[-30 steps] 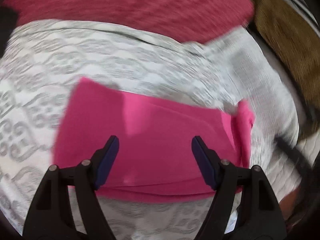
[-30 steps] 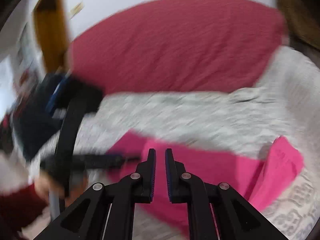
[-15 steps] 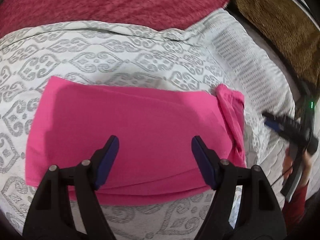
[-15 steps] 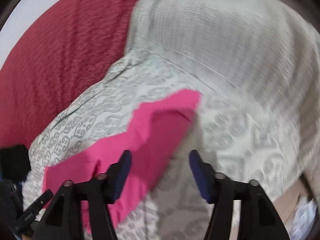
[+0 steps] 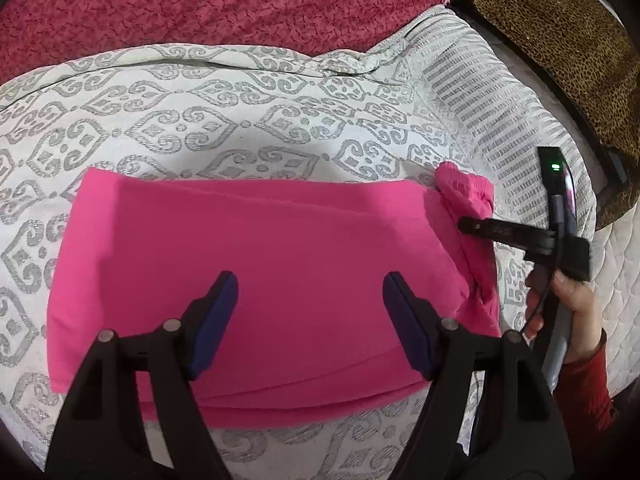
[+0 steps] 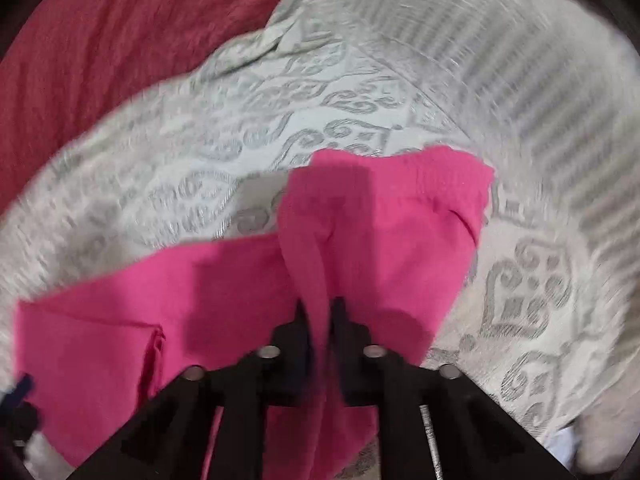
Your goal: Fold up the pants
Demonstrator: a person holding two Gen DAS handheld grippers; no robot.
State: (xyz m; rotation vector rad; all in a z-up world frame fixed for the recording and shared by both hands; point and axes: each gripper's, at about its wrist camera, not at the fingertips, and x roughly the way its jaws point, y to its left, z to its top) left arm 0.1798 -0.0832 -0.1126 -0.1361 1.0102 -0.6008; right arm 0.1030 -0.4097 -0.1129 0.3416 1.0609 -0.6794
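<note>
Left claw (image 5: 310, 320) spread wide, hovering over folded pink pants (image 5: 260, 264), right claw (image 6: 320, 320) clenched on their bunched waistband end, pants lying on patterned bedspread (image 5: 240, 116)

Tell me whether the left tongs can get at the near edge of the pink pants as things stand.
Probably yes. The left tongs hang open right over the folded pink pants, and nothing lies between them and the near edge. The right tongs grip only the far right end, out of the way.
</note>
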